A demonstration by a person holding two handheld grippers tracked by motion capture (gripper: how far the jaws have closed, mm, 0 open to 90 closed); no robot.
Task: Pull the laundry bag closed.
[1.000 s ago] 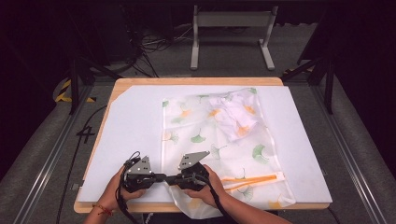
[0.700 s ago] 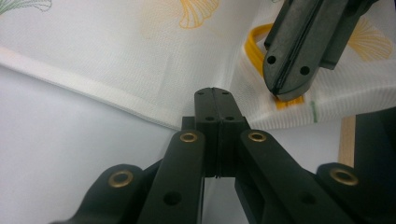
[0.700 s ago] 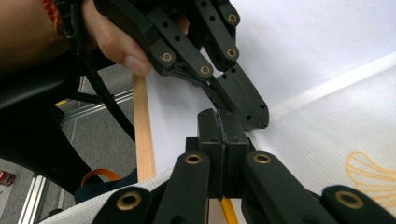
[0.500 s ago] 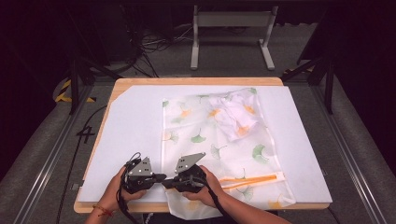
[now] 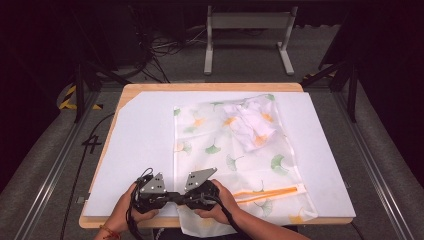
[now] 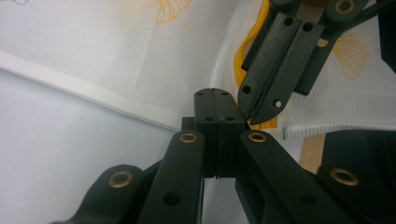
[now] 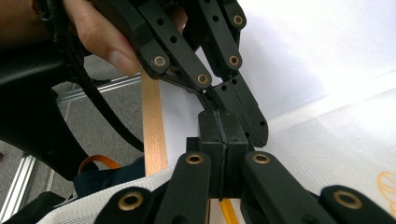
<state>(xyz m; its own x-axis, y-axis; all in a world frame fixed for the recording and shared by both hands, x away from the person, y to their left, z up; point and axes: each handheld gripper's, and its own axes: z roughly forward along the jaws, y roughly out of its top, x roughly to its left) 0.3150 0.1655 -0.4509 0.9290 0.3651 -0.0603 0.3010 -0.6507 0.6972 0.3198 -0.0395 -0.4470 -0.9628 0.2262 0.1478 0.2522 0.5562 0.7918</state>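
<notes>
Left gripper [image 5: 172,196] and right gripper [image 5: 181,196]: jaws closed, empty, tips meeting at near corner of mesh laundry bag [image 5: 235,150]. Risk: colliding tips; mesh snagging, bag sliding off table [image 5: 200,88] edge.

High view: fixed above the person's side, facing forward and down, far enough to take in the whole desk [image 5: 150,100]. Left gripper view: very near, looking along its own jaws at the mesh bag [image 6: 154,60] edge. Right gripper view: equally near, facing the opposite gripper. Both gripper views share the bag's near corner, where the jaws meet.
</notes>
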